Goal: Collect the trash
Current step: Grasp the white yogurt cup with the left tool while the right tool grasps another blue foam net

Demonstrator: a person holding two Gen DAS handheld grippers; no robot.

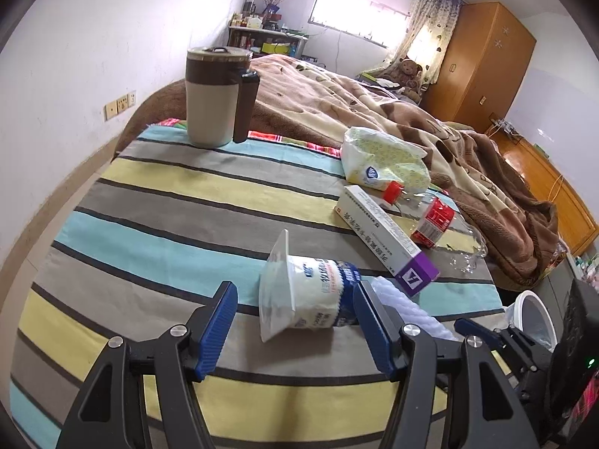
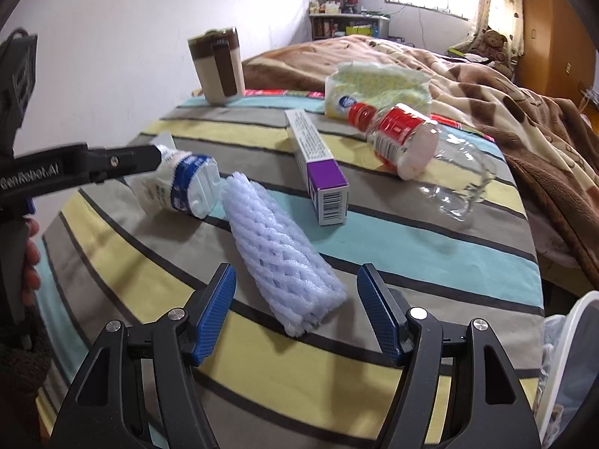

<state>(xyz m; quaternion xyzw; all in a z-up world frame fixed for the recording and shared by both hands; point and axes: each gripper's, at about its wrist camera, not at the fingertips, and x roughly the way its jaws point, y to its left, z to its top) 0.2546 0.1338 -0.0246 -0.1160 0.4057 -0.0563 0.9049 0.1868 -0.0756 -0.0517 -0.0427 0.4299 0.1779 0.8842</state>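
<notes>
A white and blue yogurt cup (image 1: pixel 307 299) lies on its side on the striped cloth (image 1: pixel 168 202). My left gripper (image 1: pixel 295 325) is open around it, its jaws either side and not closed on it. In the right wrist view the cup (image 2: pixel 183 187) lies at the left gripper's tip. A white foam fruit net (image 2: pixel 277 250) lies between the open jaws of my right gripper (image 2: pixel 295 314). A white and purple carton (image 2: pixel 318 157), an empty clear bottle with a red cap (image 2: pixel 415 142) and a tissue pack (image 2: pixel 374 86) lie beyond.
A beige and brown lidded jug (image 1: pixel 217 97) stands at the table's far left. A brown blanket covers the bed (image 1: pixel 411 119) behind. A white bin with a liner (image 2: pixel 569 355) stands at the table's right edge; it also shows in the left wrist view (image 1: pixel 531 318).
</notes>
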